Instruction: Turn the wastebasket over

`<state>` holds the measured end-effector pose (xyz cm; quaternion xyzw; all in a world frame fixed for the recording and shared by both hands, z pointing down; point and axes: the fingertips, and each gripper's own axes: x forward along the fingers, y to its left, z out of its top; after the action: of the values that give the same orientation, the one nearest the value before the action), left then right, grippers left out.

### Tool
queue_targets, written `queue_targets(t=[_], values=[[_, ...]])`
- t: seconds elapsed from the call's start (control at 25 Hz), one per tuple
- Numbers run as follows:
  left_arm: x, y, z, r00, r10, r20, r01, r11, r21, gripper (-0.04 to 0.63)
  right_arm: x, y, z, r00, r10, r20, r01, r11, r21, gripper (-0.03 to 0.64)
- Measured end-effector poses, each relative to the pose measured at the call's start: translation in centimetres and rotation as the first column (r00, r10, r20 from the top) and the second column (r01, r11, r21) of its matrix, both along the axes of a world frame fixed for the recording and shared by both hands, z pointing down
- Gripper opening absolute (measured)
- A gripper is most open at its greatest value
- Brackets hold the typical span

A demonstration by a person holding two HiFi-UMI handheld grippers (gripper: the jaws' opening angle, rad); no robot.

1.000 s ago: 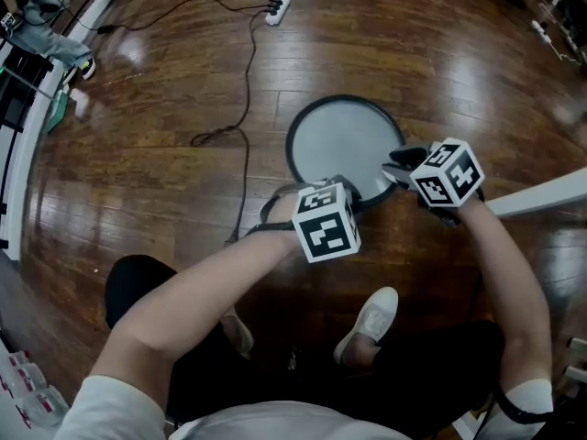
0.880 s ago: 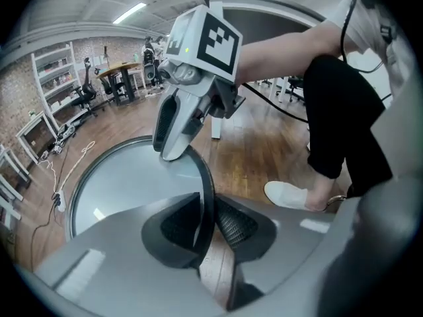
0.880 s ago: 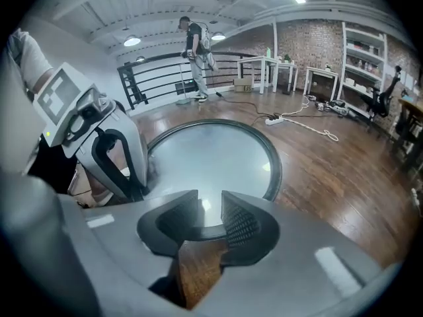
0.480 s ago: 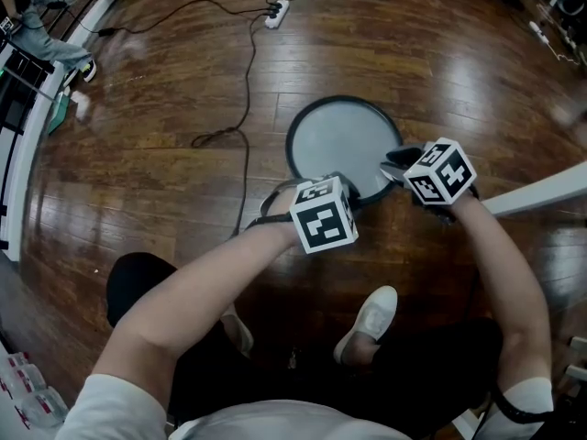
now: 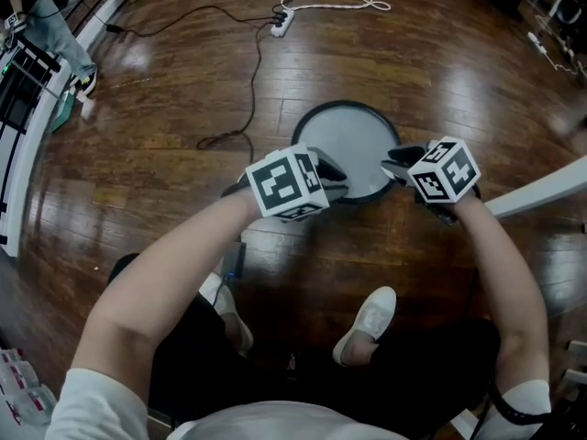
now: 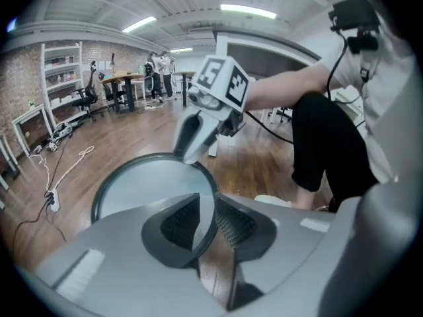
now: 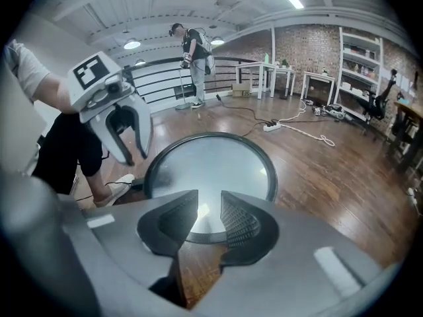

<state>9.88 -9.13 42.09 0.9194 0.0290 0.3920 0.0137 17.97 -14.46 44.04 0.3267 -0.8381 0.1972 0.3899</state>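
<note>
The wastebasket (image 5: 348, 140) is round, pale grey with a dark rim, and stands on the wooden floor. My left gripper (image 5: 335, 183) sits at its near left edge. In the left gripper view the rim (image 6: 210, 193) runs down between the two pads, and the left gripper (image 6: 206, 210) is shut on it. My right gripper (image 5: 396, 168) is at the basket's right edge. In the right gripper view its jaws are opening; the right gripper (image 7: 210, 220) hangs over the rim (image 7: 198, 235), which crosses behind the gap with no pad pressing on it.
A power strip (image 5: 280, 15) with white and black cables (image 5: 246, 99) lies on the floor beyond the basket. A white beam (image 5: 541, 195) reaches in from the right. The person's shoe (image 5: 371, 324) is just behind the basket. Shelving (image 5: 18, 108) lines the left wall.
My left gripper has slid from the basket's near edge up and to the left along the rim. The right gripper has stayed at the right edge.
</note>
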Motion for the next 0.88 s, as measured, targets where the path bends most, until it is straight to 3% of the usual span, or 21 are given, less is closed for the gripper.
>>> queue_targets(t=[0.12,0.4,0.48,0.56,0.72,0.88], values=[[-2.0,-2.6,-2.9,0.999,-0.032,-0.034,0.033,0.999,0.006,0.064,-0.1,0.7,-1.6,1.0,-0.009,-0.02,0.01,1.0,0.026,0.109],[-8.6,-4.6,-5.4,0.995,-0.014,0.1,-0.002,0.989,0.149,0.043,-1.0,1.9,-7.3,0.998,-0.006,-0.062,0.013,0.994,0.111,0.114],[-10.1,-4.6,-7.2,0.994,-0.037,0.104,0.018,0.983,0.181,0.043,-1.5,2.9,-8.8,0.997,-0.02,-0.079,0.03,0.991,0.129,0.12],[-10.6,-4.0,-9.9,0.995,-0.07,0.071,0.056,0.98,0.191,0.044,-2.3,5.0,-9.9,0.995,-0.045,-0.091,0.057,0.989,0.134,0.12],[-10.1,-1.2,-14.3,0.992,-0.118,-0.048,0.123,0.984,0.128,0.044,-4.1,9.1,-11.7,0.992,-0.092,-0.088,0.102,0.988,0.118,0.12],[-8.0,4.0,-16.3,0.986,-0.092,-0.135,0.102,0.992,0.068,0.051,-4.7,13.6,-12.7,0.991,-0.102,-0.086,0.111,0.989,0.101,0.128]])
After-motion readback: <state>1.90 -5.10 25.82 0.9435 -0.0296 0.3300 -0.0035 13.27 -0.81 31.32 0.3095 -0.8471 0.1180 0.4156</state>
